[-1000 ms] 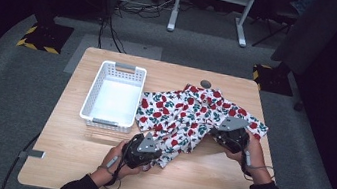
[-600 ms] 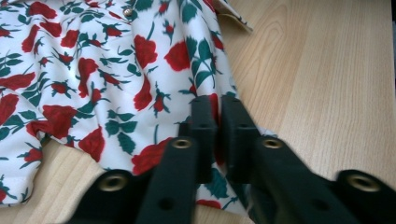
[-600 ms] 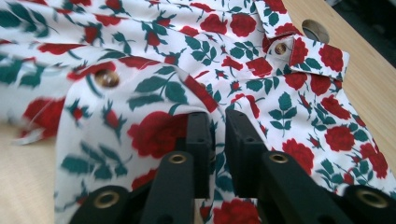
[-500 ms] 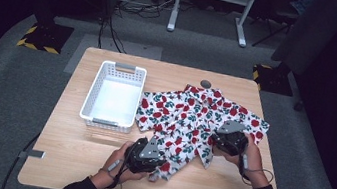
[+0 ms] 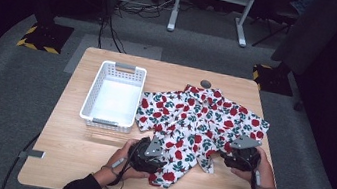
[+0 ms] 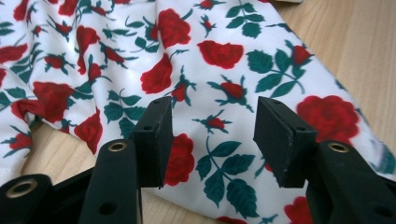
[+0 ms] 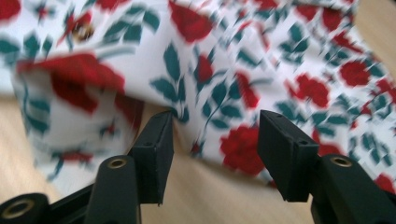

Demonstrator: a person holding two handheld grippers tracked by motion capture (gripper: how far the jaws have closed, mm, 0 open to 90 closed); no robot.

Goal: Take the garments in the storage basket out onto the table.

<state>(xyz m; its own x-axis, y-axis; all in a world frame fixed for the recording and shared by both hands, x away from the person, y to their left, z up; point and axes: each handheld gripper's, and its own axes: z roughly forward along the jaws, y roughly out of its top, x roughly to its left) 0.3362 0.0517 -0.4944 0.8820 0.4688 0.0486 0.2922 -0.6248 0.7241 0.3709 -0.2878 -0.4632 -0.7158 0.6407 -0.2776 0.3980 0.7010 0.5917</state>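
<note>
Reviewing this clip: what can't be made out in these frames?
- High view: fingers of the left gripper and right gripper, hidden under their own bodies and the hands.
- Right gripper view: floral shirt smeared by motion blur.
- High view: small dark round object, too small to identify.

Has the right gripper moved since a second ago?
Yes. The right gripper has come toward the table's near edge, off the shirt, its jaws opening with nothing between them.
</note>
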